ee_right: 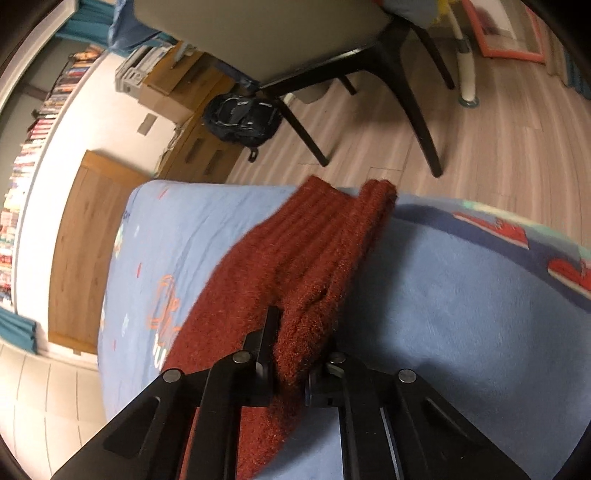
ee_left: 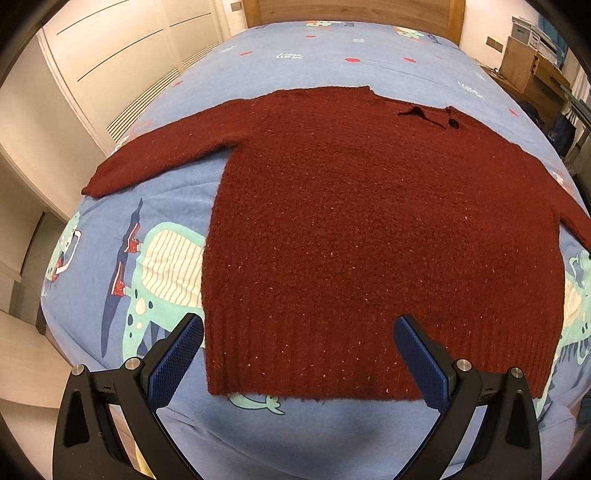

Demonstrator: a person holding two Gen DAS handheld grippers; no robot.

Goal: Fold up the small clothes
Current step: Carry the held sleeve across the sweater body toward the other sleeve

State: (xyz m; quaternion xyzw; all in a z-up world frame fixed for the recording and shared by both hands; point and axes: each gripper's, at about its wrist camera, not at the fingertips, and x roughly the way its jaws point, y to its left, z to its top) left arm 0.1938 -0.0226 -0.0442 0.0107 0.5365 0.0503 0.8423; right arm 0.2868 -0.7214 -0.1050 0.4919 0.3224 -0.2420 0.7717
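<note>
A dark red knitted sweater [ee_left: 369, 229] lies flat on the blue patterned bed [ee_left: 332, 55], hem nearest me, left sleeve stretched out to the left. My left gripper [ee_left: 297, 332] is open and empty, hovering just above the hem. My right gripper [ee_right: 295, 328] is shut on the sweater's right sleeve [ee_right: 306, 251], with the ribbed cuff pointing away toward the bed edge. The sleeve covers the right finger.
A wardrobe [ee_left: 122, 55] stands left of the bed and a wooden headboard [ee_left: 351, 11] at its far end. Beside the bed's right edge are a black-legged chair [ee_right: 369, 66], a black backpack [ee_right: 243, 118] and wooden drawers [ee_right: 199, 147].
</note>
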